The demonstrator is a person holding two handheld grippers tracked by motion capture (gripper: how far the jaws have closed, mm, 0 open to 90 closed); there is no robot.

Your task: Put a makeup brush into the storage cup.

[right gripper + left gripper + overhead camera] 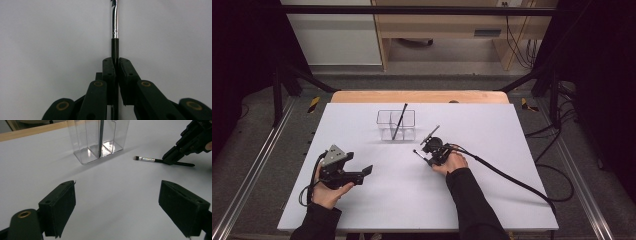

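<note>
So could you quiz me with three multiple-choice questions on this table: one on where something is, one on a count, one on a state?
1. Where does the makeup brush lie?
A. On the white table
B. In the clear organizer
C. On the floor

2. How many brushes stand in the organizer?
A. None
B. One
C. Three

3. How do the jaws of the left gripper stand?
A. Shut on a brush
B. Shut on nothing
C. Open

Answers:
1 A: it lies flat on the sheet, its handle pinched by the right gripper.
2 B: a single dark brush leans in it.
3 C: bare table shows between its two pads.
</note>
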